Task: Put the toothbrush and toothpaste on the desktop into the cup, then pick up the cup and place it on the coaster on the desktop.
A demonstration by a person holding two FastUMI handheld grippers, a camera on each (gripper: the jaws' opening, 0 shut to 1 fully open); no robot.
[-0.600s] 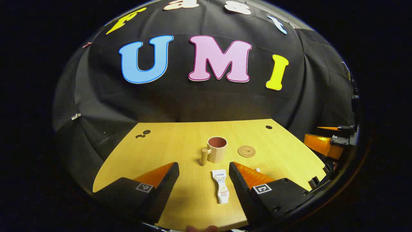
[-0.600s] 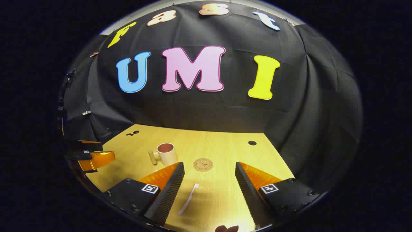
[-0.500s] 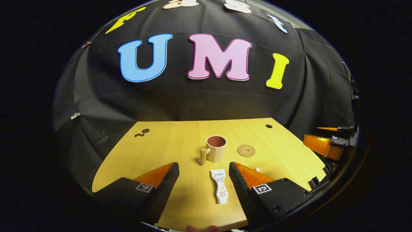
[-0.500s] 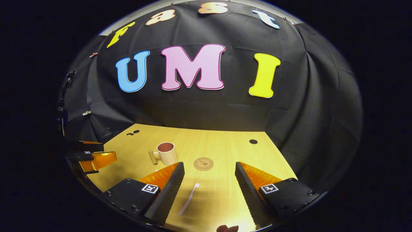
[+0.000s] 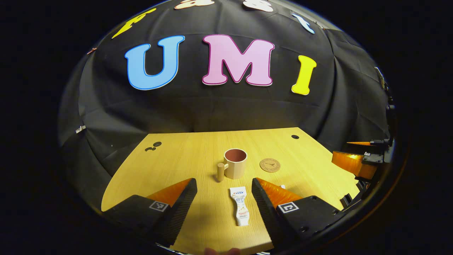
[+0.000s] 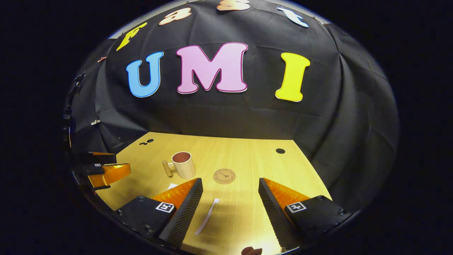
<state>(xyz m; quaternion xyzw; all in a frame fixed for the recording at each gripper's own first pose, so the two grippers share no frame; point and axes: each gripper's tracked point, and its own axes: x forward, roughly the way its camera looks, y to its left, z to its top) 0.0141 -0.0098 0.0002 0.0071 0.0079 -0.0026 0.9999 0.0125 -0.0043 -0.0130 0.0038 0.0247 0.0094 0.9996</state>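
Observation:
A beige cup [image 5: 235, 163] with a dark red inside and a peg handle on its left stands upright mid-table. A white toothpaste tube [image 5: 240, 205] lies flat between the fingers of my left gripper [image 5: 223, 187], nearer the right finger; that gripper is open and above the table. A round brown coaster [image 5: 269, 165] lies right of the cup. In the right gripper view a white toothbrush [image 6: 207, 221] lies flat between the fingers of my right gripper [image 6: 230, 187], close to the left finger. That gripper is open too. The cup [image 6: 183, 165] and coaster [image 6: 224, 176] lie beyond it.
The wooden table [image 5: 184, 159] has a cable hole at the far right [image 5: 294, 136] and small holes at the far left [image 5: 154, 146]. Black cloth backs it. The other gripper [image 5: 357, 159] hangs off the right edge in the left gripper view, and at the left [image 6: 102, 170] in the right gripper view.
Both gripper views have tipped slightly downward and moved a little forward; the table things sit slightly higher in each view. Nothing on the table has moved. Both grippers stay open.

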